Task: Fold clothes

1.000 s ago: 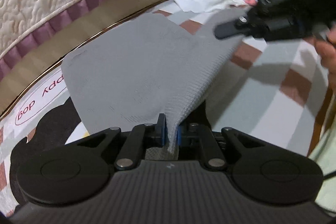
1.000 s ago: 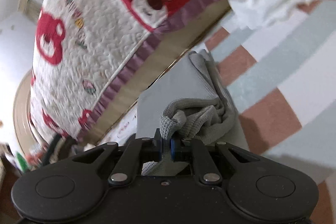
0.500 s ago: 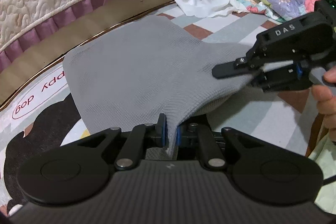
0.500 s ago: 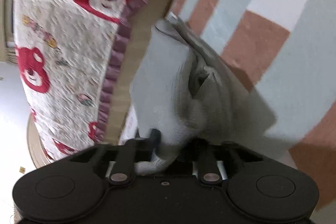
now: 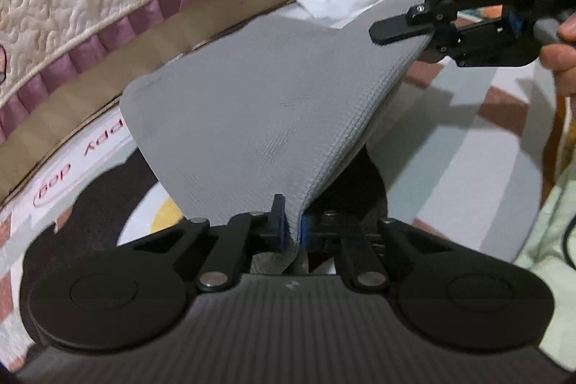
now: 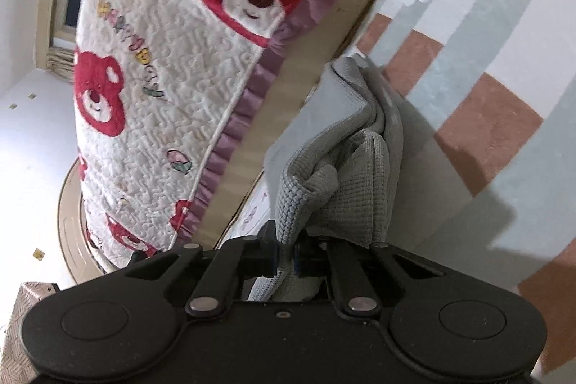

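**Left wrist view: soft grey cloth pinched at two corners**

Left gripper [image 5: 292, 227] is clenched on one corner of the grey knit garment [image 5: 259, 103]; right gripper [image 6: 285, 252], jaws closing, pinches a bunched corner. Cloth hangs slack between them, above the striped mat [image 5: 468, 168], beside the bear quilt [image 6: 172, 67]. Light, limp, unslippery: best held by hems.

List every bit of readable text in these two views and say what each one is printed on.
"DAS": white letters on the black body of the right gripper, seen from the left wrist.
"ppy dog": red letters, upside down, in a red-outlined oval on the floor mat; the start is hidden under the grey garment.
Coloured letters beside the red bears on the quilted cover: probably "HAPPY DAY", too distorted to read surely.
Nothing else is legible.
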A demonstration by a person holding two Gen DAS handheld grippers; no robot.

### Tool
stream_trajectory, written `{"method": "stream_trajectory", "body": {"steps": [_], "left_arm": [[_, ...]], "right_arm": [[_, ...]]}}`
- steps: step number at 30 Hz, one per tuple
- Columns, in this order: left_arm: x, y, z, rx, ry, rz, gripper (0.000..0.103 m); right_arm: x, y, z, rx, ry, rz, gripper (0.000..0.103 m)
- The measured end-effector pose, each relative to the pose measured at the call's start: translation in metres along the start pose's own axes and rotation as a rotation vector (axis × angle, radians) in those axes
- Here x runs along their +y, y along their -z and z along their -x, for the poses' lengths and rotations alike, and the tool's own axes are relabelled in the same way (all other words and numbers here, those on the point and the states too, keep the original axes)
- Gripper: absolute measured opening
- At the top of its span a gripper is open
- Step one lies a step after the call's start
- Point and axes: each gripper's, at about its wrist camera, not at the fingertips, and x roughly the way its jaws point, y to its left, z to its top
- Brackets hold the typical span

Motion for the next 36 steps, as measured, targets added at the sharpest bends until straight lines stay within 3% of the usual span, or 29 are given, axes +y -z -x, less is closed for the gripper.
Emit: {"method": "stream_trajectory", "body": {"steps": [3, 8, 12, 16, 18, 23, 29, 36], "left_arm": [[0.002, -0.01, 0.028, -0.013, 0.041, -0.057, 0.006], [-0.022, -0.02, 0.089, 0.058, 0.219, -0.149, 0.006], [-0.046, -0.019, 0.086, 0.156, 0.26, -0.161, 0.007], [-0.034, -0.03, 0.079, 0.166, 0.266, -0.084, 0.006], [-0.024, -0.042, 0.083, 0.153, 0.256, -0.07, 0.007], [-0.008, -0.079, 0.093, 0.11, 0.165, -0.178, 0.007], [0.028, -0.107, 0.052, 0.129, 0.08, -0.136, 0.007], [0.056, -0.107, 0.005, 0.095, -0.031, -0.106, 0.006]], "right_arm": [[0.012, 0.005, 0.018, -0.002, -0.03, -0.008, 0.01], [0.027, 0.026, 0.076, 0.011, -0.051, -0.057, 0.01], [0.004, 0.048, 0.1, 0.03, 0.028, -0.145, 0.01], [0.005, 0.036, 0.089, 0.062, 0.109, -0.149, 0.01], [0.02, 0.024, 0.082, 0.091, 0.166, -0.098, 0.01], [0.049, -0.012, 0.059, 0.102, 0.16, -0.025, 0.01], [0.049, -0.059, -0.002, 0.131, 0.222, -0.022, 0.01], [0.042, -0.086, -0.062, 0.168, 0.249, 0.125, 0.014]]}}
